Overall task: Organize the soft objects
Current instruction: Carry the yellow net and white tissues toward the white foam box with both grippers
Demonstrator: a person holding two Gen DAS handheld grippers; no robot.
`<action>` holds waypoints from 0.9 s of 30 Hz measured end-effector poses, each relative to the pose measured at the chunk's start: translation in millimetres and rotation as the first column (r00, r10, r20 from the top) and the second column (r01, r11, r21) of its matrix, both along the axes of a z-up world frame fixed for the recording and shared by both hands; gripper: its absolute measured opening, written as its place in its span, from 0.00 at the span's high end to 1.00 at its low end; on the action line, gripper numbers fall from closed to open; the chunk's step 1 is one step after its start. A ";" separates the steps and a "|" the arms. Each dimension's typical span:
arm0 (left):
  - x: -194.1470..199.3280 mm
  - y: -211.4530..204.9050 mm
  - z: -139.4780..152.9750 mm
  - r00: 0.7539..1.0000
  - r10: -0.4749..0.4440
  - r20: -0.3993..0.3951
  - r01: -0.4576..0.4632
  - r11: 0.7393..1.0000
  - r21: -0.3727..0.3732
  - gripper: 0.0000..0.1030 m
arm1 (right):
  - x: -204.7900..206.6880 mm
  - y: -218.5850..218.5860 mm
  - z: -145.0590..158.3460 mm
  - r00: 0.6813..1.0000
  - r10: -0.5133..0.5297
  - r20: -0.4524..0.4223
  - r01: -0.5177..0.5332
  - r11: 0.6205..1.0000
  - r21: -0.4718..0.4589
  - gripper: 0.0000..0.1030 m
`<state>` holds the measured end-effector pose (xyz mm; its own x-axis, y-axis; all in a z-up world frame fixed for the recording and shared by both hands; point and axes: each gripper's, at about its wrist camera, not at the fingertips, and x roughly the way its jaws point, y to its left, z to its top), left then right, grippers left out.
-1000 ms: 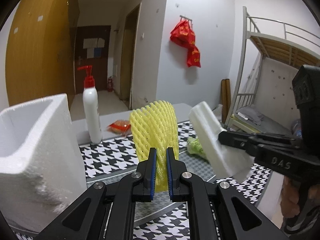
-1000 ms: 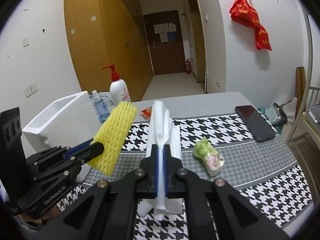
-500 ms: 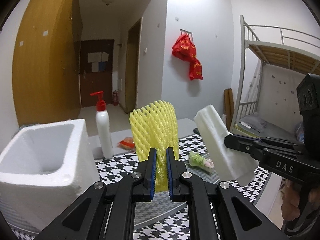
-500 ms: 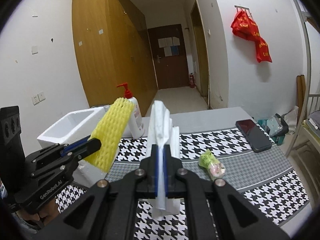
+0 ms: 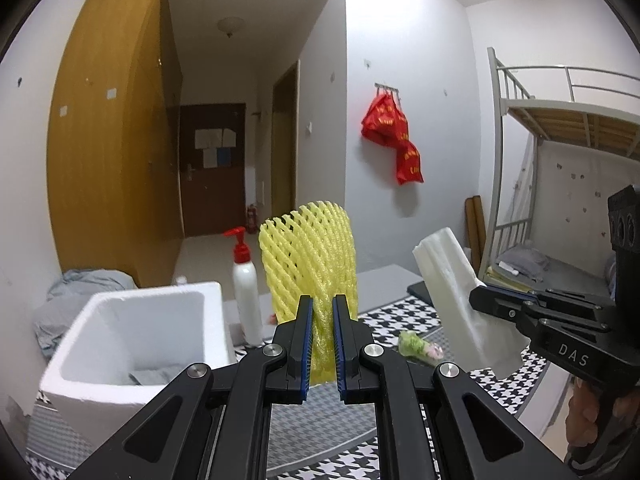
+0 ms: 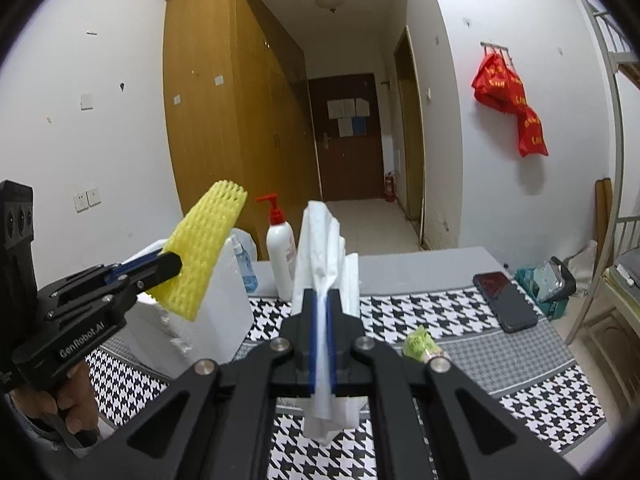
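Checkered tablecloth [image 6: 500, 364] below; foam box [image 5: 132, 344] sits lower left of the left gripper [image 5: 320, 344], which pinches an upright yellow net [image 5: 310, 264]. Right gripper [image 6: 320, 340] clamps white foam sheet [image 6: 320, 248], farther off.

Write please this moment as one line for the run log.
left tongs: shut on yellow foam net | right tongs: shut on white foam sheet | both held above table | foam box: nearby, open
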<state>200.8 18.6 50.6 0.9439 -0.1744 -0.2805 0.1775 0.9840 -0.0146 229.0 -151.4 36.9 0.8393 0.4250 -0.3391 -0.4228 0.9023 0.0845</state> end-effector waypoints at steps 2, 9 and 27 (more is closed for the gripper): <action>-1.7 2.7 3.3 1.000 0.013 0.014 -0.013 1.000 0.006 0.90 | 0.1 1.5 2.2 1.000 0.006 0.004 -0.006 1.000 0.005 0.93; -5.9 14.2 4.7 0.999 0.038 0.029 -0.039 0.999 0.009 0.90 | 0.5 8.1 8.4 0.999 0.034 0.026 -0.034 0.999 0.006 0.93; -3.4 51.3 11.4 0.991 0.133 0.030 -0.134 0.991 0.015 0.90 | 10.8 51.0 15.3 0.987 0.156 0.040 -0.157 0.987 0.024 0.93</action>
<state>197.4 70.0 61.9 0.9660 -0.0415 -0.2551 0.0444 0.9990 0.0056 239.8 -100.4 52.1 0.7740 0.5605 -0.2947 -0.5617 0.8225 0.0891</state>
